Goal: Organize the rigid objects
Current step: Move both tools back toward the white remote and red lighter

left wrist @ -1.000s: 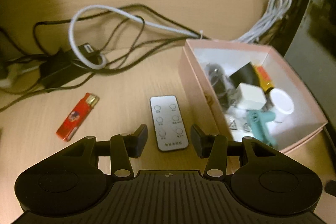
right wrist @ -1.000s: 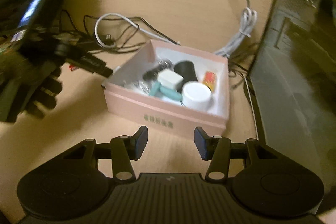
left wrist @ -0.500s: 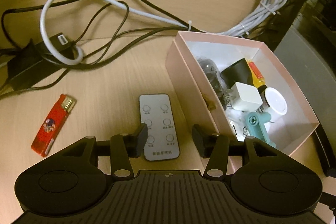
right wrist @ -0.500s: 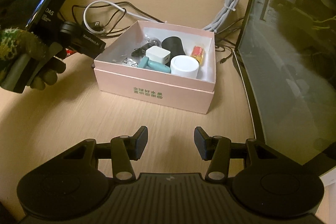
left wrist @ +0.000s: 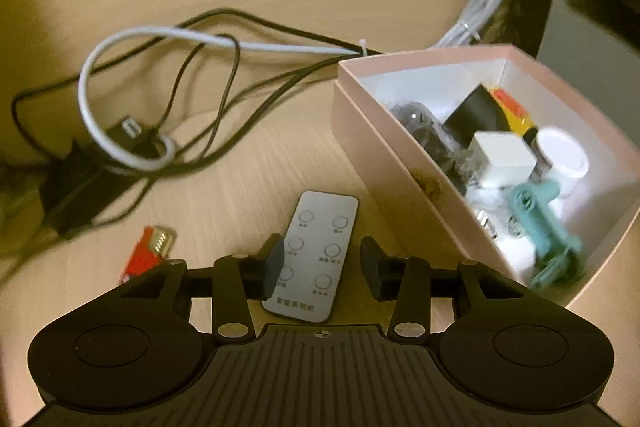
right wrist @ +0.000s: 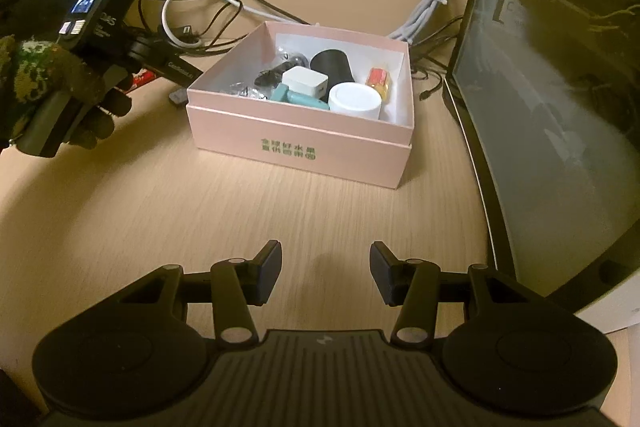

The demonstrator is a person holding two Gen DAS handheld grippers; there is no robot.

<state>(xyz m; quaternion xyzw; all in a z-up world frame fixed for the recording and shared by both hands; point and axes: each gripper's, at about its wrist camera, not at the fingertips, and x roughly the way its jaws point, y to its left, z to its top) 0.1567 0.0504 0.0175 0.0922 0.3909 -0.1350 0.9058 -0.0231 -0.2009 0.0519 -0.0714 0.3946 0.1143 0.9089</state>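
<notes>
Closer over remote (left wrist: 316,251) than before, left gripper (left wrist: 322,269) closing with remote between jaws, not yet pressing; right gripper (right wrist: 324,273) released, empty.

The light wood-grain worktop (right wrist: 280,211) carries a pink box (right wrist: 304,143), a grey remote (left wrist: 316,247) and a red lighter (left wrist: 150,253). Black and white cables (left wrist: 168,95) lie behind them. A white cable bundle (right wrist: 432,3) lies beyond the box.

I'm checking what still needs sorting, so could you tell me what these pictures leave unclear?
- Red lighter: left wrist view, lower half hidden behind the left gripper, whose jaws are closing.
- Remote: its left edge hidden by a finger; whether the pads touch it is unclear.
- Pink box contents: left wrist view blurred; dark items unidentifiable.
</notes>
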